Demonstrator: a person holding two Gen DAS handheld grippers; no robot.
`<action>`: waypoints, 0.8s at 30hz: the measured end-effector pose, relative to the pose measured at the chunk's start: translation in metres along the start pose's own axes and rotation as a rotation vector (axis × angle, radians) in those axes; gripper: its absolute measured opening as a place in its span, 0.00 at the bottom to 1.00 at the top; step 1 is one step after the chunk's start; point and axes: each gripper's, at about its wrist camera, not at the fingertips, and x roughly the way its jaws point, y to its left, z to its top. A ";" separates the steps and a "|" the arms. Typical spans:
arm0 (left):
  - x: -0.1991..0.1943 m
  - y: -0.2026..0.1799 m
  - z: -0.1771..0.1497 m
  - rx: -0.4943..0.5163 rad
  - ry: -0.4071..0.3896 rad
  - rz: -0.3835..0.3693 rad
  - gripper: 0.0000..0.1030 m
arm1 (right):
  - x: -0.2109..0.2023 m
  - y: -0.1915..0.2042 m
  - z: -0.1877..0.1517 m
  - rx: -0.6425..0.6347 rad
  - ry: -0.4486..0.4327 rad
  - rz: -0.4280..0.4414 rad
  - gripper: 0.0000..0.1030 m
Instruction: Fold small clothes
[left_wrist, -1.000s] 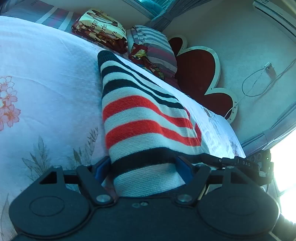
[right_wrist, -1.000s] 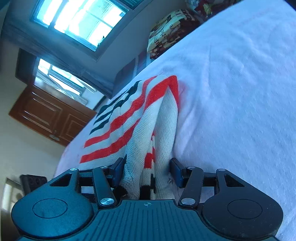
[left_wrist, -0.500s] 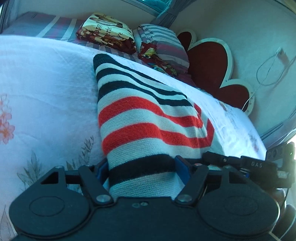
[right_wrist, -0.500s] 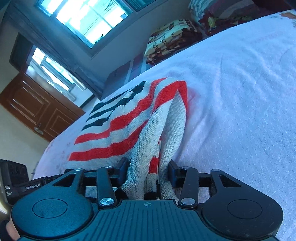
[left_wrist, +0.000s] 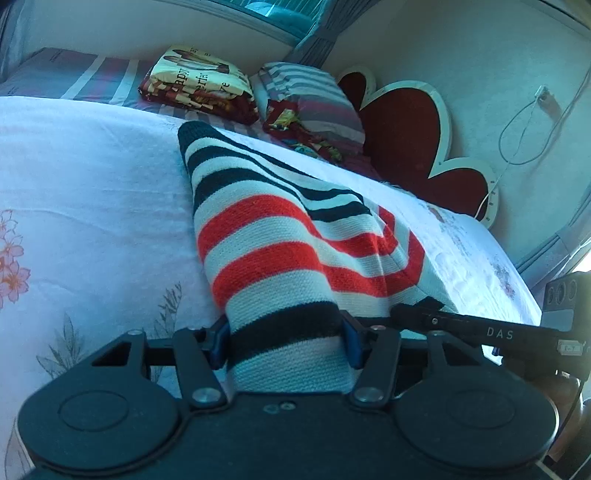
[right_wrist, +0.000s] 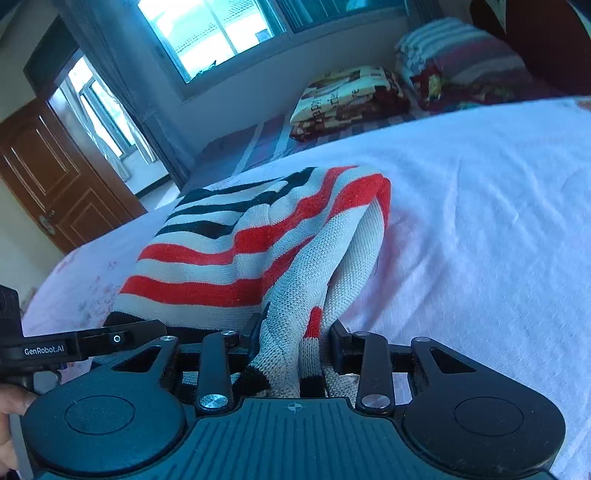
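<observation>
A small knitted sweater (left_wrist: 280, 243) with white, red and dark stripes lies on the white bedspread (left_wrist: 92, 192) and rises toward both grippers. My left gripper (left_wrist: 284, 338) is shut on its dark-striped hem edge. My right gripper (right_wrist: 295, 339) is shut on a bunched edge of the same sweater (right_wrist: 251, 254), with folded layers hanging between the fingers. The right gripper's body (left_wrist: 480, 332) shows just right of my left one; the left gripper's body (right_wrist: 74, 345) shows at the left of the right wrist view.
Folded blankets (left_wrist: 199, 85) and striped pillows (left_wrist: 314, 99) lie at the head of the bed, by a red flower-shaped headboard (left_wrist: 413, 147). A window (right_wrist: 221, 33) and a brown door (right_wrist: 48, 177) are beyond the bed. A cable (left_wrist: 532, 122) hangs on the wall.
Both grippers have lifted and carried the held sweater edge forward over the rest of it, so the cloth bunches more. The two grippers have come closer together.
</observation>
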 end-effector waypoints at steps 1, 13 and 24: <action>0.000 0.002 0.000 -0.003 -0.003 -0.006 0.52 | 0.001 0.001 0.000 -0.010 -0.009 -0.008 0.33; -0.067 0.023 0.006 0.031 -0.076 -0.054 0.48 | -0.016 0.113 -0.004 -0.215 -0.098 -0.049 0.32; -0.196 0.105 0.016 0.069 -0.111 0.044 0.48 | 0.027 0.272 -0.029 -0.248 -0.143 0.065 0.32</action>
